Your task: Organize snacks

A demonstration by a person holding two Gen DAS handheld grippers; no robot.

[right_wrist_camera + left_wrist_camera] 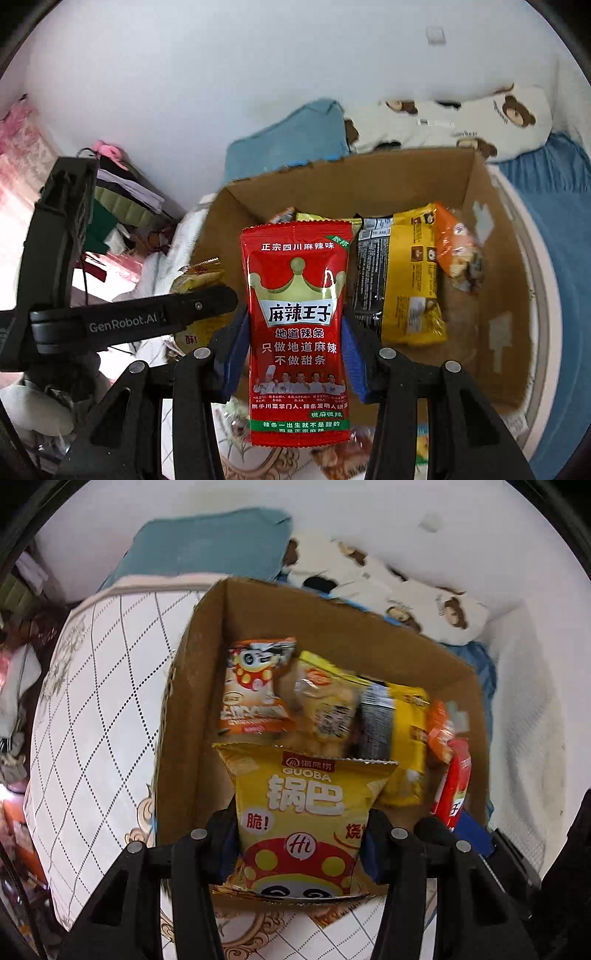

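Note:
My left gripper (299, 830) is shut on a yellow Guoba snack bag (306, 805) and holds it upright over the near edge of the open cardboard box (207, 635). My right gripper (295, 354) is shut on a red spicy-strip packet (297, 332), upright above the same box (491, 229). The red packet also shows at the right of the left wrist view (454, 782). Inside the box lie an orange snack bag (255, 690), a clear-and-yellow bag (325, 701) and a yellow-and-black bag (402, 273). The left gripper's arm (147, 314) crosses the right wrist view at left.
The box sits on a quilted white mattress (92, 709). A teal pillow (214, 546) and a bear-print blanket (461, 122) lie behind it against the white wall. Blue bedding (554, 206) is at right. Clothes and clutter (118, 199) stand at far left.

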